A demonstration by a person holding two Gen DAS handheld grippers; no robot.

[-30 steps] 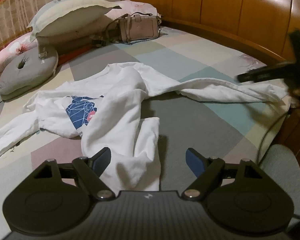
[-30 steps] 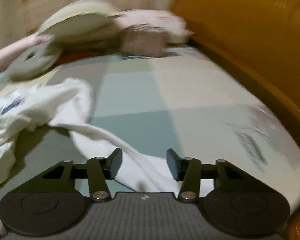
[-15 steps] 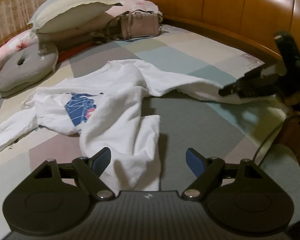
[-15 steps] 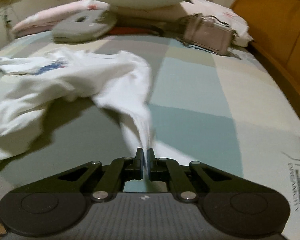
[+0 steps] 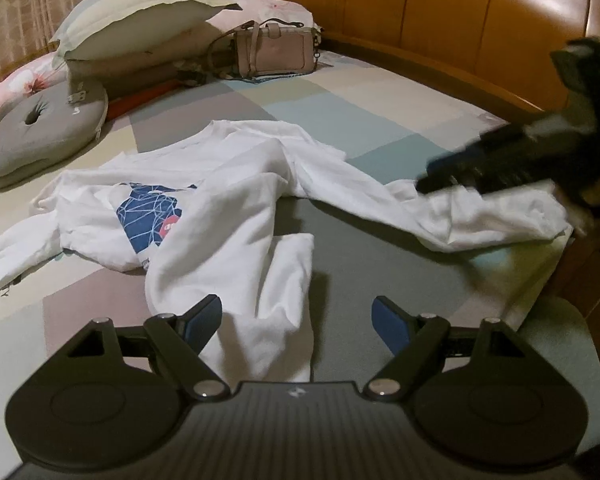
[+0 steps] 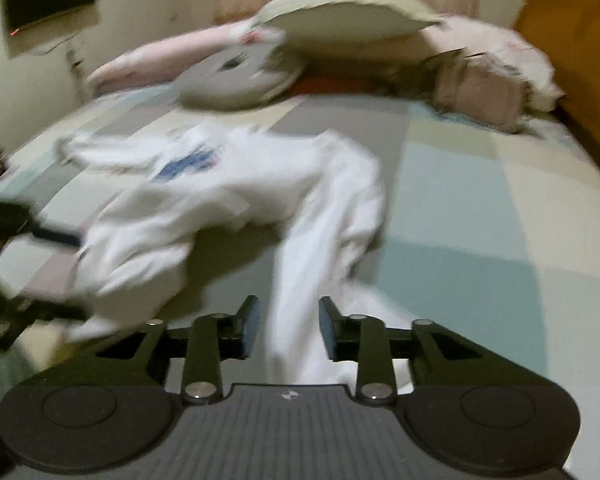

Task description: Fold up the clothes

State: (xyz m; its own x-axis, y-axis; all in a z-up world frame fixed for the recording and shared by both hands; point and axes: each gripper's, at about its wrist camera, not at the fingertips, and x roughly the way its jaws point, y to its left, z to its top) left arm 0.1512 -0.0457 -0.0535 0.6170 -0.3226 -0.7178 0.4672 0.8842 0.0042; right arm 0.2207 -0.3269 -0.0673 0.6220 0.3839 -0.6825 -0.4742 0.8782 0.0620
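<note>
Bed (image 5: 380,112) is bearing the crumpled shirt (image 5: 228,216), so I'm hovering my left gripper (image 5: 296,320), spread, over its hem, my right gripper (image 6: 286,326), unclenched, straddling a sleeve (image 6: 324,240), aiming to spread it flat.

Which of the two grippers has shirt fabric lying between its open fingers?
The right gripper: a sleeve of the white sweatshirt runs up through its open gap. The left gripper shows fabric only beside one finger, the rest of its gap bare bed.
</note>
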